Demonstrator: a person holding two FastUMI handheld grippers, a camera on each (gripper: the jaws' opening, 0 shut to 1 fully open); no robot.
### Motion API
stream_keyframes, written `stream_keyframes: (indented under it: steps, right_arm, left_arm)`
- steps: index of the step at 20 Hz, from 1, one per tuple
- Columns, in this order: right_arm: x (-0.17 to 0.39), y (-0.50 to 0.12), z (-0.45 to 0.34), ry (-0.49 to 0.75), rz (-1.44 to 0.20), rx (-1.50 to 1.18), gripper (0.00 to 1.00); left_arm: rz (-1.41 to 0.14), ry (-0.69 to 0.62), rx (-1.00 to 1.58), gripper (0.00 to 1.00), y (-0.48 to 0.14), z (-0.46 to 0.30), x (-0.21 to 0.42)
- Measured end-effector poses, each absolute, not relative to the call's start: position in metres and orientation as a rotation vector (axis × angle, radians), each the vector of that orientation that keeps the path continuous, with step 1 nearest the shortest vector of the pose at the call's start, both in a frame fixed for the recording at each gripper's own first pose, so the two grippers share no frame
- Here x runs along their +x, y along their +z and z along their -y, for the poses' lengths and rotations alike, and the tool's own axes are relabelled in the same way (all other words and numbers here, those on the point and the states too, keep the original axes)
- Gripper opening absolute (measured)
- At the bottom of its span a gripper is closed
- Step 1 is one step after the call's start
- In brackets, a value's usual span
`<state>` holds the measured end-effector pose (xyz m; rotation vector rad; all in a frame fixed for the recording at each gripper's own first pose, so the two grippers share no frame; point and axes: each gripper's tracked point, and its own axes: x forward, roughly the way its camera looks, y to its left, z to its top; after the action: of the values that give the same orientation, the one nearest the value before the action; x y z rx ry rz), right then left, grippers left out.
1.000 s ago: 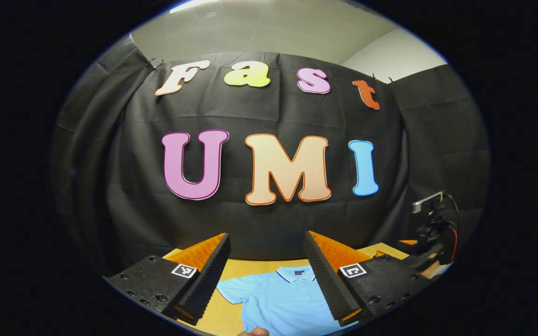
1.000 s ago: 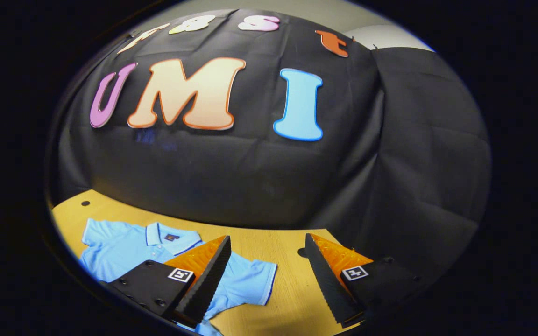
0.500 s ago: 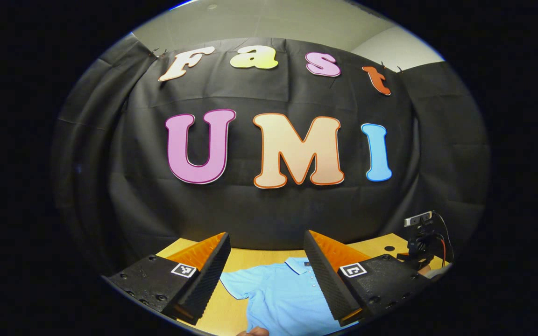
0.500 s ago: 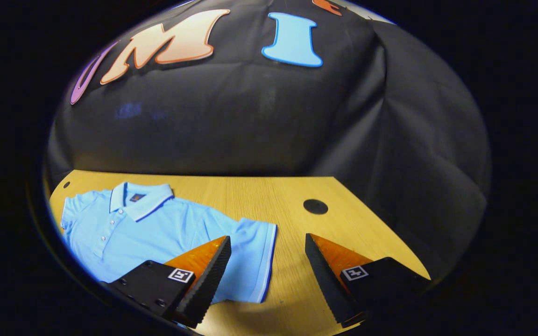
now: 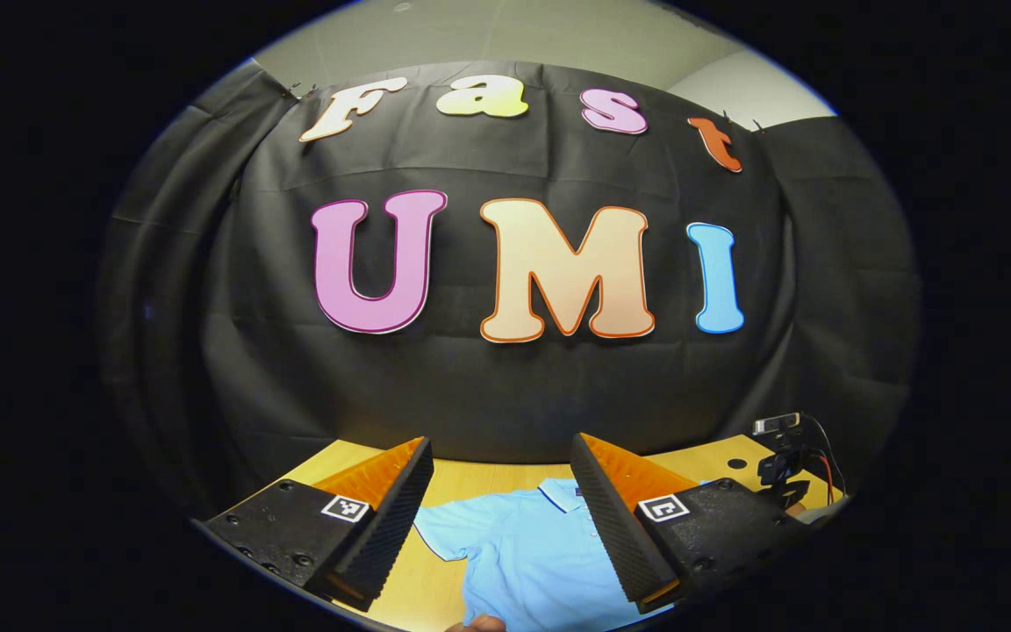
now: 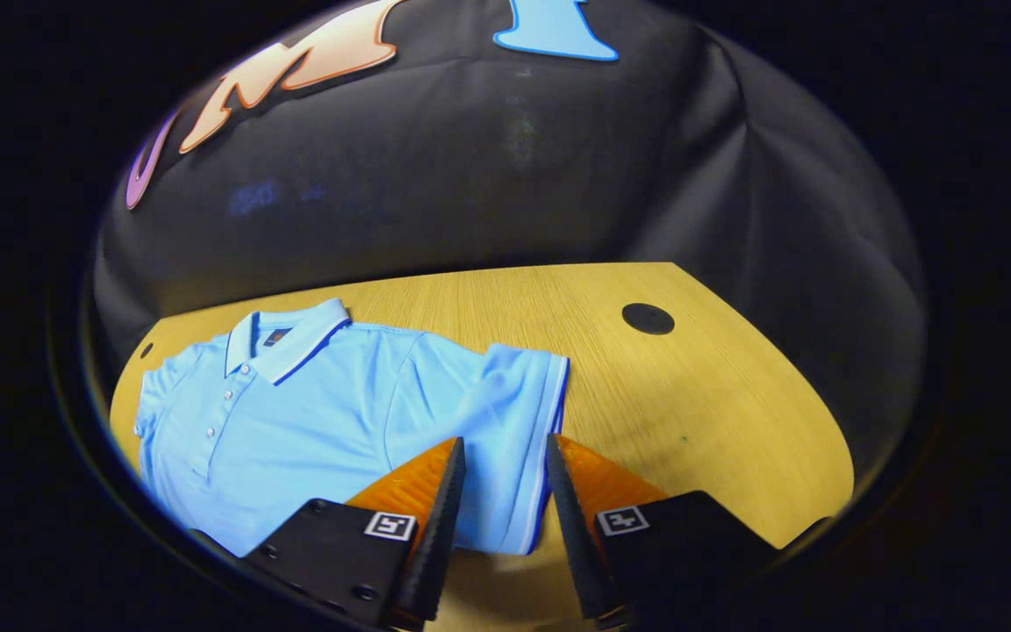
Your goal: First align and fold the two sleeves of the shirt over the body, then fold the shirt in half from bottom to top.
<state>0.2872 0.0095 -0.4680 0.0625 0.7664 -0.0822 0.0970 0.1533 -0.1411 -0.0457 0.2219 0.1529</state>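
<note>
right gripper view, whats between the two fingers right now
In the right gripper view, the cuffed end of the shirt's sleeve lies between the right gripper's fingers, with bare table beside it; the jaws are narrowed but not pressing.

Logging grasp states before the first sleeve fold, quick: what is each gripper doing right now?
Left gripper: open, above the shirt, holding nothing.
Right gripper: jaws narrowed around the sleeve hem, a gap remaining.

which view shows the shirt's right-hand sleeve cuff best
The right gripper view: the sleeve cuff lies in plain sight between that gripper's fingers. The left gripper view shows the shirt low between its fingers, the collar and other sleeve.
</note>
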Motion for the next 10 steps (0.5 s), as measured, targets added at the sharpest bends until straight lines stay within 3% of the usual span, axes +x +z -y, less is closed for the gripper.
stream_keyframes:
  steps: [2, 3, 4, 5, 10]
  right_arm:
    - [0.285, -0.465, -0.015, -0.075, -0.77, 0.089, 0.33]
    - [0.285, -0.464, -0.014, -0.074, -0.765, 0.099, 0.12]
    - [0.286, -0.463, -0.013, -0.086, -0.772, 0.105, 0.13]
    - [0.287, -0.463, -0.014, -0.091, -0.77, 0.12, 0.05]
    - [0.304, -0.421, -0.037, -0.059, -0.685, 0.204, 0.05]
  left_arm:
    - [-0.231, 0.153, -0.052, 0.95, -0.144, -0.154, 0.095]
    - [-0.235, 0.156, -0.053, 0.95, -0.147, -0.156, 0.094]
    - [-0.237, 0.159, -0.055, 0.95, -0.148, -0.158, 0.093]
    - [-0.237, 0.16, -0.056, 0.95, -0.147, -0.159, 0.094]
    - [-0.23, 0.174, -0.059, 0.95, -0.147, -0.167, 0.09]
